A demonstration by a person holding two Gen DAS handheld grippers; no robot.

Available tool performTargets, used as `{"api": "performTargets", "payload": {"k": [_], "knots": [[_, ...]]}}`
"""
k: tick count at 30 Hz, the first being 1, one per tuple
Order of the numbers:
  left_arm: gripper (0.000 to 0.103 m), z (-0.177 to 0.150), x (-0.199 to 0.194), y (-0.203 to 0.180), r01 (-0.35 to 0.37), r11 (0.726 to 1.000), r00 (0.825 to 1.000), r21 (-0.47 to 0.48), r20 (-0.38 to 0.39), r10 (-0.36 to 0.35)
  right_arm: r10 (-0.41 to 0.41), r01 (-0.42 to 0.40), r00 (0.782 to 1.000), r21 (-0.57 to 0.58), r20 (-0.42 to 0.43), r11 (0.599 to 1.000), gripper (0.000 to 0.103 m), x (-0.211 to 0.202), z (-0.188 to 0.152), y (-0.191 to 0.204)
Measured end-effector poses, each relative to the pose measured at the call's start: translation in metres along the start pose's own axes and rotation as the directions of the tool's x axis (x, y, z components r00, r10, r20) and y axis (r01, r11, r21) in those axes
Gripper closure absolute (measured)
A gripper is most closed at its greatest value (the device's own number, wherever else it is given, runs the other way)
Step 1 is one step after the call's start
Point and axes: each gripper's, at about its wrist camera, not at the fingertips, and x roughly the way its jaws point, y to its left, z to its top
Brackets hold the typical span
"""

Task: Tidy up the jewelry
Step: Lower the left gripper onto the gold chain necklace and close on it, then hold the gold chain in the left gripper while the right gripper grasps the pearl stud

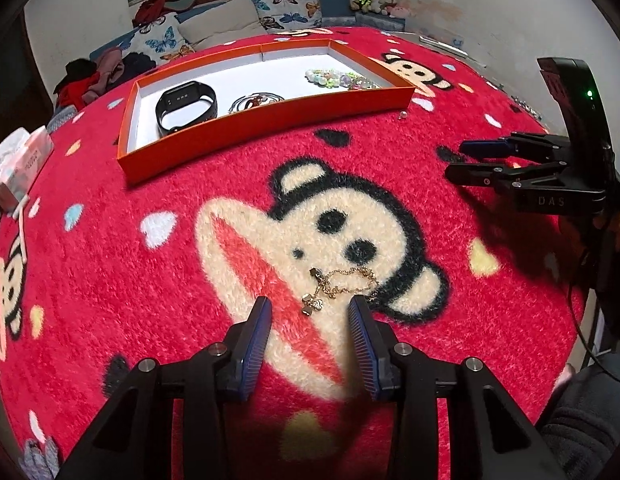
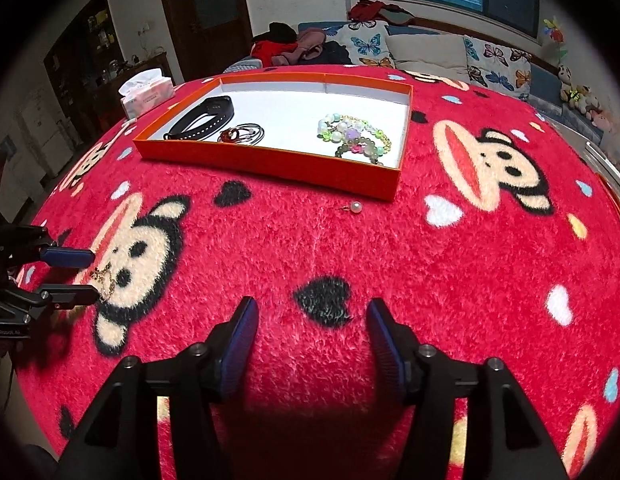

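Note:
A thin gold chain bracelet (image 1: 342,280) with small charms lies on the red monkey-print blanket (image 1: 150,280). My left gripper (image 1: 310,306) is open just above it, the charms lying between its blue pads (image 1: 258,336) without being pressed. The right wrist view shows the same chain (image 2: 104,278) at the left gripper's (image 2: 93,276) tips. My right gripper (image 2: 312,308) is open over bare blanket, nothing between its fingers; it also shows at the right (image 1: 456,160). The orange tray (image 2: 270,164) holds a black watch band (image 2: 206,120), a wire bracelet (image 2: 240,134) and beaded bracelets (image 2: 354,136).
A loose pearl stud (image 2: 356,207) lies on the blanket in front of the tray's right corner. A tissue box (image 2: 146,94) stands at the far left edge. Behind the table is a sofa with butterfly cushions (image 2: 366,46) and piled clothes.

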Motion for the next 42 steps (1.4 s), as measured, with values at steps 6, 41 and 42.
{"api": "performTargets", "payload": {"k": [6,41,42], "knots": [[0.074,0.005,0.002,-0.003,-0.004,0.999,1.000,0.052,0.008,0.004,0.013,-0.013,1.000,0.000,0.008,1.000,0.031,0.000,-0.001,0.001],[0.093,-0.007,-0.010,-0.006,-0.002,0.992,0.998,0.127,0.067,-0.006,0.043,-0.044,0.999,-0.066,-0.021,0.997,0.000,0.008,0.001,0.015],[0.093,-0.007,-0.012,-0.006,-0.002,0.993,0.997,0.121,0.071,-0.006,0.041,-0.042,0.999,-0.056,-0.018,0.998,0.000,0.007,0.003,0.012]]}}
